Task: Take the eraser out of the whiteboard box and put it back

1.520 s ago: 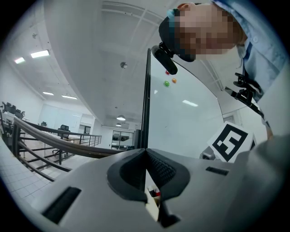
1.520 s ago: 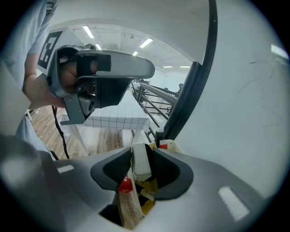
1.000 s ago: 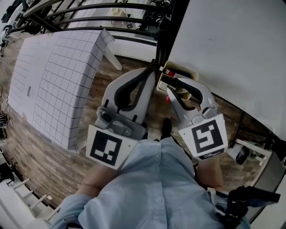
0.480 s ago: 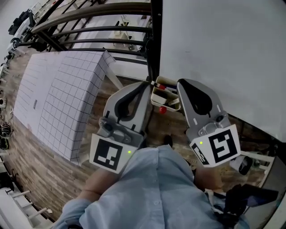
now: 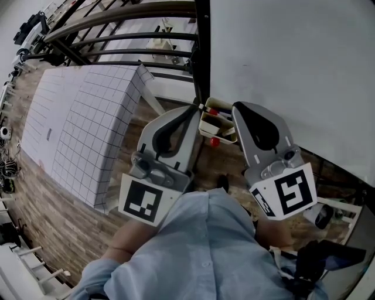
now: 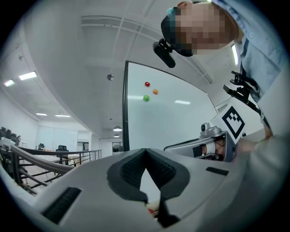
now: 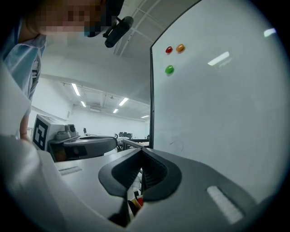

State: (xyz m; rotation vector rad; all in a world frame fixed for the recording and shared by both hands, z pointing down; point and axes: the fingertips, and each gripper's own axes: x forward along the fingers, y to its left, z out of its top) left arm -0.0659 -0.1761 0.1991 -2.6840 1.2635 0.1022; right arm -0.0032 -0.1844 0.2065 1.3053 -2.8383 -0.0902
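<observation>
From the head view I see both grippers raised side by side against the lower left corner of the whiteboard [image 5: 293, 70]. The left gripper [image 5: 195, 108] and the right gripper [image 5: 235, 106] flank the whiteboard box [image 5: 205, 126], which is fixed beside the board's dark frame. Red-capped pieces stand in the box, but I cannot pick out the eraser among them from here. This view alone also gives me the wooden floor [image 5: 58, 222], the gridded panel [image 5: 88, 117] off to the left and the railing [image 5: 117, 17] beyond it. The left gripper view looks along its own jaws: the dark pads meet at the tips with nothing held, leaving only a narrow wedge of gap behind them. Through that gap a scrap of red shows low down. Higher on the board it picks up what the head camera misses, a red magnet [image 6: 147, 84], an orange magnet [image 6: 155, 91] and a green magnet [image 6: 146, 98]. The other gripper lies level to its right. The right gripper view shows its jaws likewise pressed together and empty. Yellow and red ends [image 7: 134, 201] of the box's contents peek out beneath them. No view shows me the eraser clearly, and neither gripper has it.
</observation>
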